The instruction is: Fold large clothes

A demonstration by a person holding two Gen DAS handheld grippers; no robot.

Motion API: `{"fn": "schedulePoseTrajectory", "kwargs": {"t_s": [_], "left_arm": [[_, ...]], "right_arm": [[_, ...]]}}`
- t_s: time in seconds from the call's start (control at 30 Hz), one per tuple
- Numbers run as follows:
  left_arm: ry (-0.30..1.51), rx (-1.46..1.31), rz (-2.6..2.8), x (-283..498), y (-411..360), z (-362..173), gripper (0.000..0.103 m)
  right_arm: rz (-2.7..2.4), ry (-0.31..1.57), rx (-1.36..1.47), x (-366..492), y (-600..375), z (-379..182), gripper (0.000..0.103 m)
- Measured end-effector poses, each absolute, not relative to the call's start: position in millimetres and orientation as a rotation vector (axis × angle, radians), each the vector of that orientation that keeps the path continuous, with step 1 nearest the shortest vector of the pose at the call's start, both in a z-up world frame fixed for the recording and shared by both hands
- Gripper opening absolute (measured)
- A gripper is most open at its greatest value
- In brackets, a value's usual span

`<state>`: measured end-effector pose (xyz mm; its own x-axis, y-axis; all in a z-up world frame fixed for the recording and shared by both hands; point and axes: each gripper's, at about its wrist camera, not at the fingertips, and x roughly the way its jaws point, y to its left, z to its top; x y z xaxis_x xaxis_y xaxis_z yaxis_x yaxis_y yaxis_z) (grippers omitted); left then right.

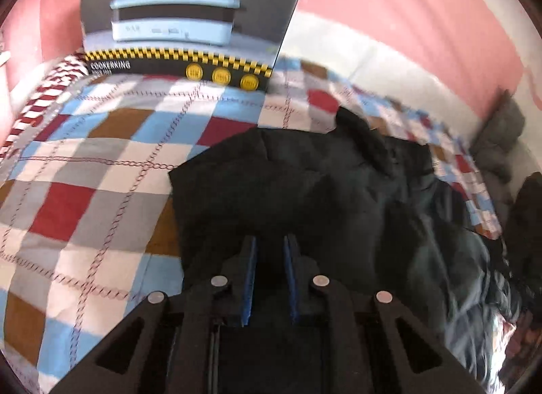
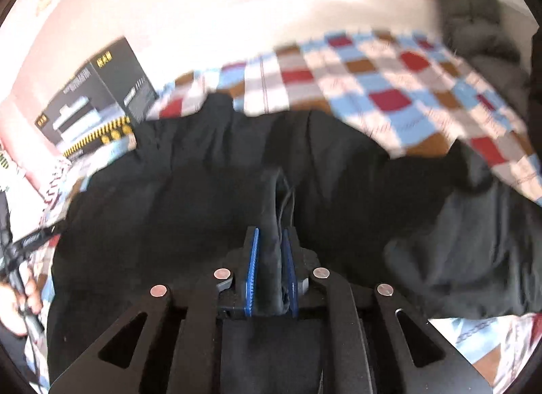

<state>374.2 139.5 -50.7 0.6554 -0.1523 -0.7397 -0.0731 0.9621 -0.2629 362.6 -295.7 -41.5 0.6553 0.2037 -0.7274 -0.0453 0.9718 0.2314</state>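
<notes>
A large black garment (image 1: 305,184) lies spread on a checked bedspread (image 1: 84,163). In the left wrist view my left gripper (image 1: 271,241) hovers over the garment's near part; its blue pads stand a little apart with dark cloth seen between them, and I cannot tell whether they pinch it. In the right wrist view the same garment (image 2: 189,190) fills the middle. My right gripper (image 2: 271,234) is shut on a raised fold of the black cloth, which bunches up between the pads. The view is blurred by motion.
A black cooker box (image 1: 189,21) stands at the bed's far end against the pink wall; it also shows in the right wrist view (image 2: 98,102). A grey pillow (image 1: 501,136) lies at the right. The person's hand (image 2: 20,295) holds the other gripper at the left.
</notes>
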Motion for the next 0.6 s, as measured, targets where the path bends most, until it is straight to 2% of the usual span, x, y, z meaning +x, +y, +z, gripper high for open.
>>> {"fn": "schedulePoseTrajectory", "kwargs": {"t_s": [0.17, 0.33, 0.47, 0.6], "left_arm": [[0.923, -0.239, -0.024, 361, 133, -78, 0.018], [0.943, -0.182, 0.004, 373, 123, -87, 0.018], [0.97, -0.11, 0.026, 373, 113, -83, 0.018], [0.944, -0.125, -0.009, 344, 105, -58, 0.018]], "right_arm": [[0.197, 0.872, 0.146, 380, -274, -55, 0.015], [0.124, 1.003, 0.099, 408, -276, -105, 0.015], [0.103, 1.024, 0.12, 400, -286, -96, 0.02], [0.124, 0.944, 0.152, 357, -297, -62, 0.023]]}}
